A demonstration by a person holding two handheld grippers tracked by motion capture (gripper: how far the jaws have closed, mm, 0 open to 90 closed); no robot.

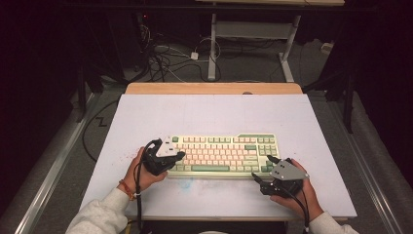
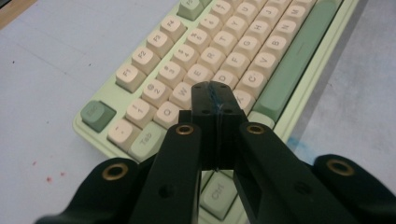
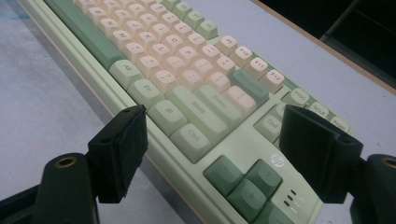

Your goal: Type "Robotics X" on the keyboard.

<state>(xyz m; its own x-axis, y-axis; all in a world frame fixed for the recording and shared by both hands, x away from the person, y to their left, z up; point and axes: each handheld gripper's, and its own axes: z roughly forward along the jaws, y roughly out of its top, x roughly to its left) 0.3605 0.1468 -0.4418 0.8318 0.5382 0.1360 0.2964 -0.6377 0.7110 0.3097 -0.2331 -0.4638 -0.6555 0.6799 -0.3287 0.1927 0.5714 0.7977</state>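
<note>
Green-and-cream keyboard point(image 1: 224, 155) sits centre frame. Your left gripper point(image 2: 215, 100) hovers pinched closed, empty, over its left keys; your right gripper point(image 3: 229, 154) gapes wide, straddling the lower-right corner. No grip yet; everything remains.
</note>
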